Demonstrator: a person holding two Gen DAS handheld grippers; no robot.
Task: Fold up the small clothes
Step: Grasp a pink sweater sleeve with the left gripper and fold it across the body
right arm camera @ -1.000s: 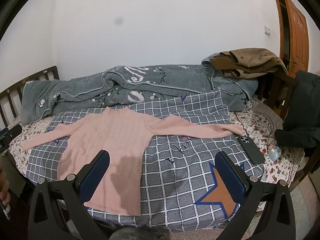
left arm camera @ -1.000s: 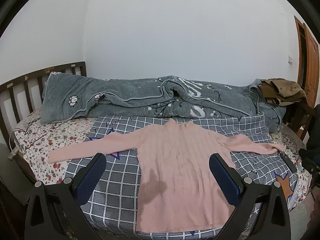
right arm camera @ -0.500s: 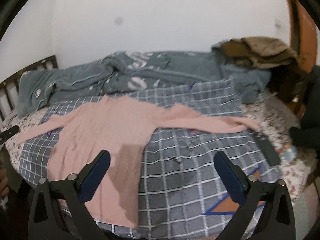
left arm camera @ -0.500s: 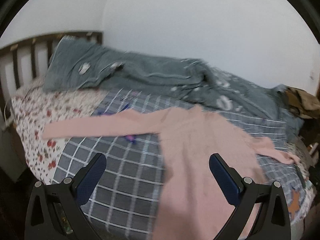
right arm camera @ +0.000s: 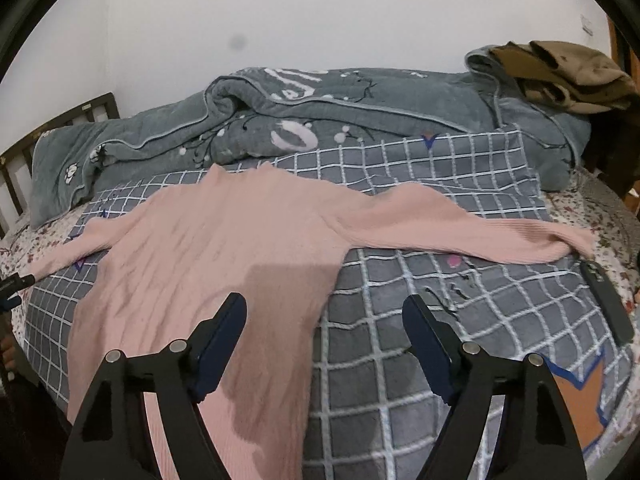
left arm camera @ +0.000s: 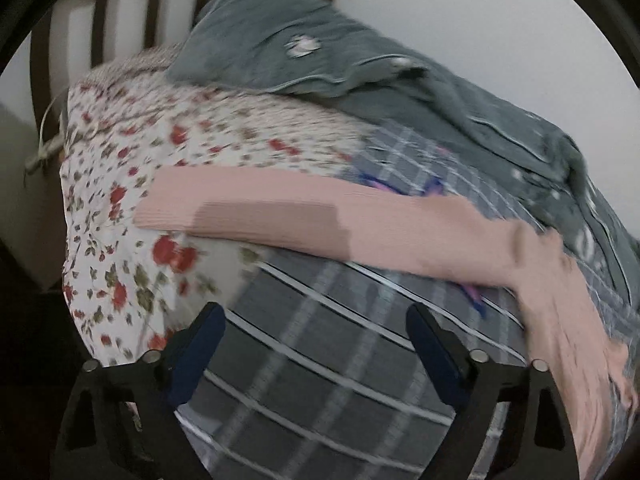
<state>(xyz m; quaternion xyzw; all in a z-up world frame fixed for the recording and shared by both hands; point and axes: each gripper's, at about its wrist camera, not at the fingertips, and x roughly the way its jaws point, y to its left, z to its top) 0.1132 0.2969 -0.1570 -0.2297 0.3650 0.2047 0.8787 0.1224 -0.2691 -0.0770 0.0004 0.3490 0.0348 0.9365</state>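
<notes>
A pink sweater (right arm camera: 224,248) lies flat on the grey checked blanket (right arm camera: 440,300), front down or up I cannot tell, with both sleeves spread out to the sides. No box, basket or bag shows, so nothing is inside anything.

The left gripper (left arm camera: 316,332) hangs over the checked blanket, just short of the sweater's one sleeve (left arm camera: 300,216). Its jaws are closing, with only bare blanket showing between them (this picture is blurry). The sleeve's cuff end lies past the blanket's edge, on the flowered sheet (left arm camera: 120,184).

The right gripper (right arm camera: 324,320) hangs over the sweater's side edge, where pink meets grey. Its jaws are closing too, and they press on nothing.

Behind the sweater a rolled grey-green quilt (right arm camera: 280,120) lies along the wall side. A brown garment (right arm camera: 568,76) sits on the quilt's far end. Near the sweater's other cuff, a dark phone (right arm camera: 608,300) lies on the blanket. Open blanket lies between the sweater's body and the phone.
</notes>
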